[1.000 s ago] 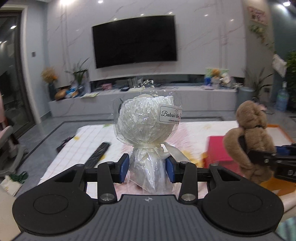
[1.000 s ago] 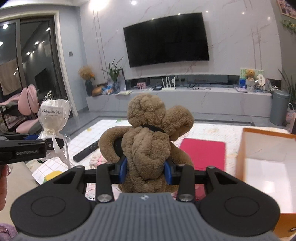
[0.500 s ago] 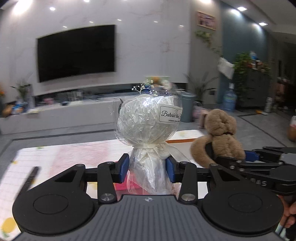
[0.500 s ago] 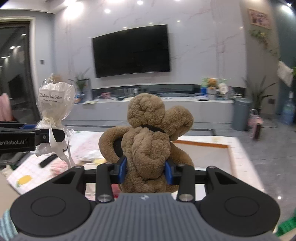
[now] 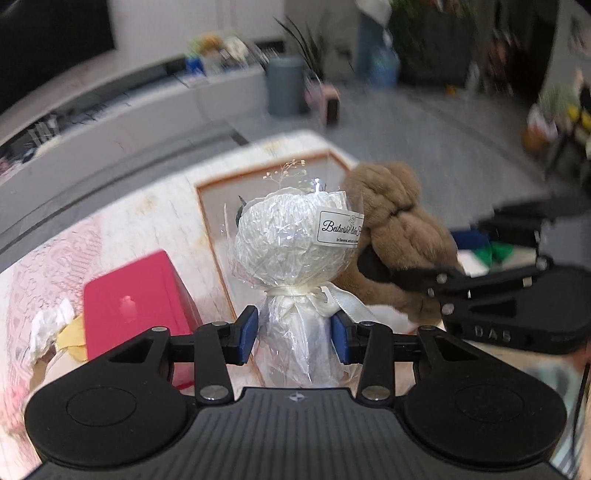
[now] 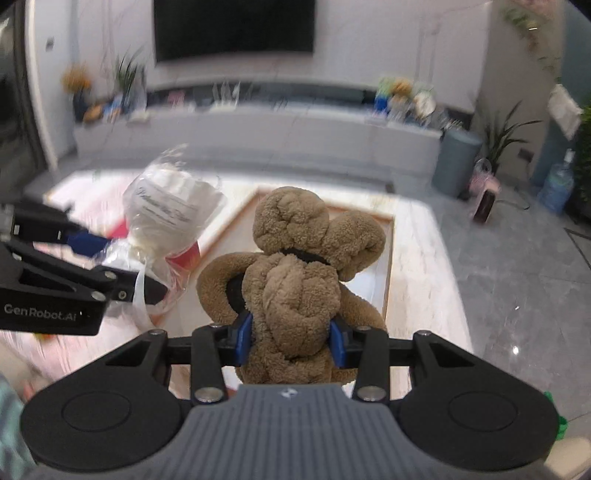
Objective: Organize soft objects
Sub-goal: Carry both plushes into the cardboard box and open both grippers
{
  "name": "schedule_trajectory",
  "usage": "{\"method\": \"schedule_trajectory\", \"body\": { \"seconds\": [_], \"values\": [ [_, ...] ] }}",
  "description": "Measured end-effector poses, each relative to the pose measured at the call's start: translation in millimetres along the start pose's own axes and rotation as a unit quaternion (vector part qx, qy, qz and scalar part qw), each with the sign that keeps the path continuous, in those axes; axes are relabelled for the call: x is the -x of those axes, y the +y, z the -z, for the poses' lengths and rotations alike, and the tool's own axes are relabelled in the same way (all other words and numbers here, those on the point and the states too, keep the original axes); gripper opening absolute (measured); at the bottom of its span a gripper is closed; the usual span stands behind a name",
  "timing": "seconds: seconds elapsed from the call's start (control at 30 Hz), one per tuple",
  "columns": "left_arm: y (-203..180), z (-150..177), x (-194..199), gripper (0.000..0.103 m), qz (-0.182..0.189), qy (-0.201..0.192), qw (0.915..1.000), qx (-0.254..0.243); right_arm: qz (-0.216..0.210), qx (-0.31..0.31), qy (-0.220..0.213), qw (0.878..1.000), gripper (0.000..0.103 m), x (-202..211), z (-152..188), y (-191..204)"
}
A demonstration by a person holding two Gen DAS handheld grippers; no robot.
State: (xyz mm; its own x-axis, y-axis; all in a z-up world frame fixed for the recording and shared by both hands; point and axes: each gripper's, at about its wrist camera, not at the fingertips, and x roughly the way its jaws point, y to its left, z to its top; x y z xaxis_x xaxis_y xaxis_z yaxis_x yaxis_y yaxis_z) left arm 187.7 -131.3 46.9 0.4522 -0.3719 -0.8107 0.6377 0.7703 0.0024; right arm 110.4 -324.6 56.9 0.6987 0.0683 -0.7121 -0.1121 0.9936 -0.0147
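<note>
The wrapped flower bouquet (image 5: 291, 236) sits in my left gripper (image 5: 293, 334), whose blue pads (image 5: 246, 334) are clamped on the cellophane stem just below the cream ribbon (image 5: 334, 297), so the round white head stands upright above the jaws with its printed label (image 5: 340, 229) facing right. In my right gripper (image 6: 291, 338) I have the brown plush bear (image 6: 299, 273), the pads pressed into its body from both sides and its head up and away from the camera. From the left wrist view the bear appears just right of the bouquet, touching or nearly so (motion blur makes that hard to judge). Both items hang above the orange-rimmed tray (image 5: 210, 221), which lies on the pale patterned table (image 5: 155, 206). A red box (image 5: 129, 295) rests on the table left of the tray, with crumpled white and yellow paper (image 5: 59, 328) beside it. Beyond the table I see a grey bin (image 6: 456, 162) on the floor and a dark television (image 6: 234, 27) on the wall.
</note>
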Motion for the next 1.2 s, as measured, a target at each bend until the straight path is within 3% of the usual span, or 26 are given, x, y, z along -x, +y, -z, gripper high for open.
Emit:
{"method": "schedule_trajectory", "body": {
  "seconds": [0.23, 0.43, 0.63, 0.77, 0.9, 1.2],
  "values": [
    [2.5, -7.8, -38.3, 0.048, 0.014, 0.101, 0.9930, -0.060, -0.064, 0.058, 0.091, 0.992, 0.041, -63.1, -3.3, -18.0],
    [-15.3, -13.9, -65.3, 0.048, 0.012, 0.153, 0.9818, -0.112, -0.102, 0.108, 0.146, 0.978, 0.041, -100.3, -9.2, -16.5],
    [-11.3, -20.4, -88.8, 0.049, 0.017, 0.208, 0.9738, -0.091, -0.101, 0.145, 0.200, 0.964, 0.042, -131.5, -9.7, -12.5],
    [-9.5, -25.7, -103.6, 0.050, 0.005, 0.227, 0.9704, -0.083, -0.122, 0.124, 0.223, 0.959, 0.046, -144.4, -18.5, -14.9],
    [-15.7, -32.4, -116.4, 0.052, -0.035, 0.230, 0.9679, -0.095, -0.104, 0.130, 0.235, 0.958, 0.046, -152.5, -23.3, -16.1],
    [-11.0, -24.4, -125.2, 0.063, -0.024, 0.248, 0.9657, -0.073, -0.093, 0.127, 0.250, 0.955, 0.049, -162.1, -23.5, -23.3]
  ]
}}
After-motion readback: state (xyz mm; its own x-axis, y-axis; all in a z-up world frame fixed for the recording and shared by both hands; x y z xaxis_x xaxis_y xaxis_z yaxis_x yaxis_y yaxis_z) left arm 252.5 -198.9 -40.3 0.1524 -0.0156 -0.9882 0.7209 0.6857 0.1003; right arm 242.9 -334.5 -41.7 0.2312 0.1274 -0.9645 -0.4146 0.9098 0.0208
